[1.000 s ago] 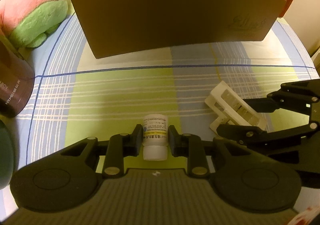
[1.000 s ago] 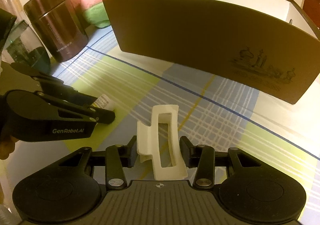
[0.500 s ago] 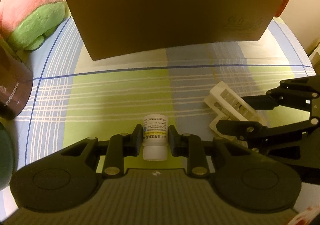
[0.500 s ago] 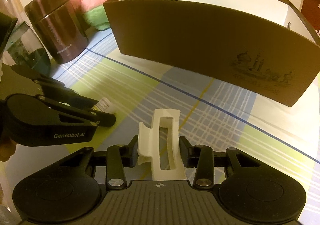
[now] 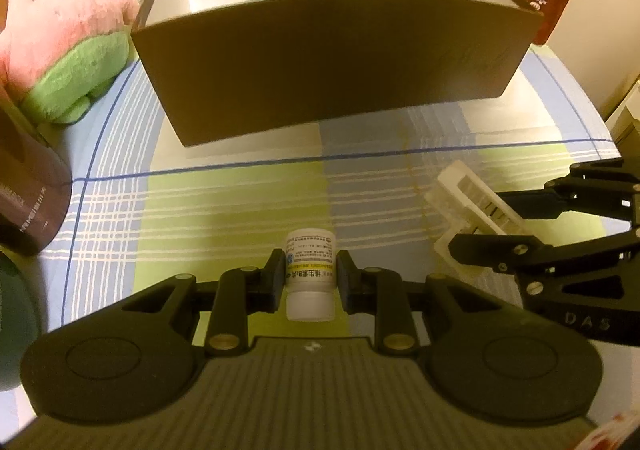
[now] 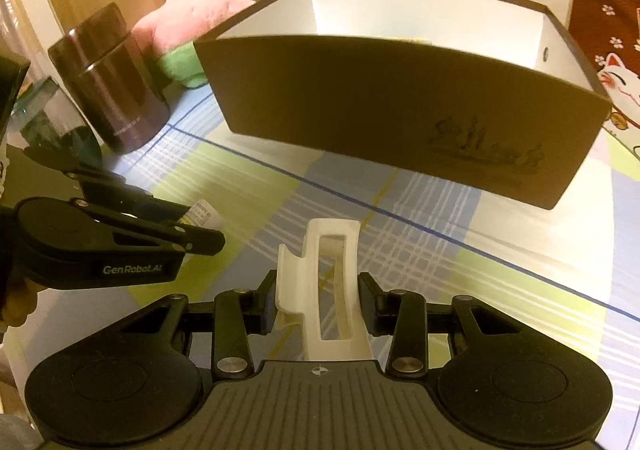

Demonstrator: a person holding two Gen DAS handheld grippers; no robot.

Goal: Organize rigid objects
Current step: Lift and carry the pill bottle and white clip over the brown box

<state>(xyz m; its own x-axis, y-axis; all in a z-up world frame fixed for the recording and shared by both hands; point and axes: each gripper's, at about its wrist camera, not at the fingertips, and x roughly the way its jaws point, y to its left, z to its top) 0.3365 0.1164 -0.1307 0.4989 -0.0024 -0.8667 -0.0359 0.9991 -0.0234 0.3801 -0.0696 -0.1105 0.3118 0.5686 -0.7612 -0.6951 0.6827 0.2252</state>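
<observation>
Left wrist view: left gripper (image 5: 309, 279) had its fingers clamped on a small white pill bottle (image 5: 310, 274), label facing up, cap toward the camera, at lower centre of frame above the checked cloth (image 5: 224, 206). Whether the bottle had cleared the cloth could not be told. The white hair claw clip (image 5: 466, 212) sat at right of frame, held in the dark fingers of the right gripper (image 5: 504, 228). Right wrist view: right gripper (image 6: 318, 304) showed the clip (image 6: 326, 290) standing on end between its fingers, both pads pressed to its sides, so gripped; the left gripper (image 6: 200, 224) entered from the left edge with the bottle (image 6: 202, 210) only just visible at its tip. The brown open box (image 6: 400, 122) filled the upper half of both views, white inside, with something pale yellow lying at its far end, too blurred to name. A pink and green plush (image 5: 60, 46) and a dark canister (image 6: 110, 78) stood at upper left, outside the box. Judgement: both pickups done, carry to the box in hand. Next move calls for raising each item above the near wall, then forward over the opening, and letting go one at a time so the two grippers did not collide.
</observation>
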